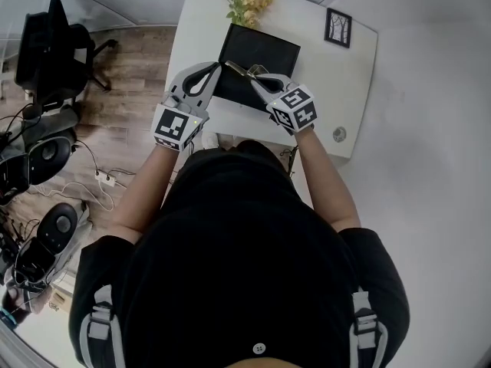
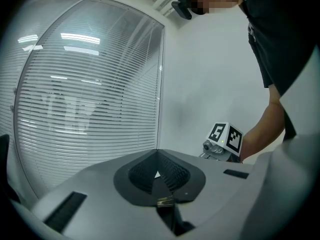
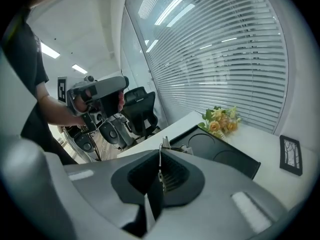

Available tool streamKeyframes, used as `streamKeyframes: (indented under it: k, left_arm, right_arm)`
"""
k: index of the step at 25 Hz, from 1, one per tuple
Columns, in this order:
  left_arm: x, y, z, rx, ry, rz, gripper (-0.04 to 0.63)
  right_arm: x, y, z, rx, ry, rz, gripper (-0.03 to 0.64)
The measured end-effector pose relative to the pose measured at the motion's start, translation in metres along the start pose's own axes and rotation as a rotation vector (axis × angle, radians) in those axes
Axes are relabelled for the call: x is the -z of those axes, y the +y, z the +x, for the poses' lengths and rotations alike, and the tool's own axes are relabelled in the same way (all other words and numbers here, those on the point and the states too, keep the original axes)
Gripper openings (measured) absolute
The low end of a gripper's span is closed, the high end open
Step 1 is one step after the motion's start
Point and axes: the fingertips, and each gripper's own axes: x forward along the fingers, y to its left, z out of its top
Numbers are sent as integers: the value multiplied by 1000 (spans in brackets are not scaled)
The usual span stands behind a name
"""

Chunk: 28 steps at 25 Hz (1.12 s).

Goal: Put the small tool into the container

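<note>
Two grippers hang at upper centre of the head view, above the white tabletop. The right gripper has its jaws clenched on the small tool, a thin metal piece over the near edge of the black tray. The left gripper has its jaws pressed together with nothing between them.

Both tongs held out ahead of you, tips angled toward each other.
Your left tongs are pressed together with nothing between them. Your right tongs, near the left tips, are clamped on the thin small tool. Your left forearm and right forearm reach forward, marker cubes facing up.
</note>
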Motion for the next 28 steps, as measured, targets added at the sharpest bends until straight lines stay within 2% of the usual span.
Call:
streamKeyframes:
  k: [16, 24, 28]
  left_arm:
    - [15, 2, -9, -14, 34, -42, 8]
    - [21, 0, -12, -21, 54, -36, 8]
    - [18, 0, -14, -18, 27, -35, 8]
  right_arm:
    - [44, 7, 34, -3, 128, 27, 17]
    - [63, 5, 52, 5, 168, 40, 17]
    - [67, 3, 59, 10, 167, 72, 18]
